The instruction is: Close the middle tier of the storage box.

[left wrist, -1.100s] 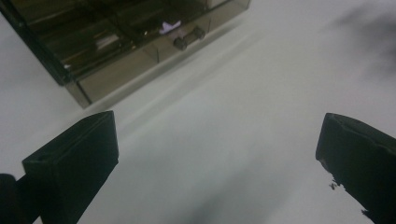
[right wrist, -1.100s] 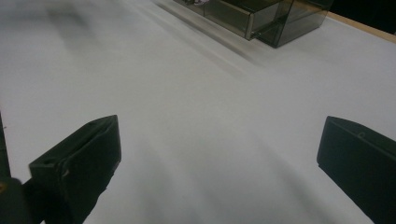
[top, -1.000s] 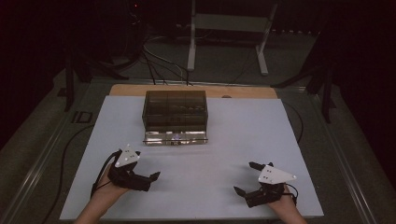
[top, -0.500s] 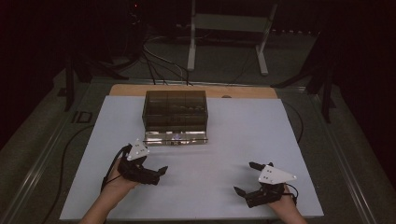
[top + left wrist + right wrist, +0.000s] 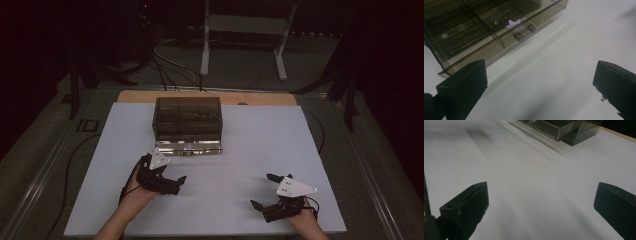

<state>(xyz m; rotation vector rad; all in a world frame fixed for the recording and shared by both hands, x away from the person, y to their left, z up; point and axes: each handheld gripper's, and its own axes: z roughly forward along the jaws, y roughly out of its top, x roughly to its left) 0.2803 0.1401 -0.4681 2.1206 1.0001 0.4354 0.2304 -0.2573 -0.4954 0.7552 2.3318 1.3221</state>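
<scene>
From the high view, a white table (image 5: 240, 150) holds a smoked, see-through drawer box (image 5: 187, 120) at its far middle, with the bottom drawer (image 5: 189, 147) pulled a little toward the near side. The left gripper (image 5: 175, 184) hovers near the box's near left corner, just apart from it, jaws spread wide and empty. The right gripper (image 5: 263, 191) sits low at the near right of the table, well apart from the box, jaws likewise spread with nothing between them. In the left gripper view, two black jaws stand wide apart over bare white surface; beyond them lies the drawer (image 5: 486, 32), its dividers visible through the tinted plastic, with a small metal bar handle (image 5: 524, 32) on its front. In the right gripper view, the jaws are again wide apart over the white table (image 5: 529, 182), and the drawer box (image 5: 564, 127) shows at the far edge.
</scene>
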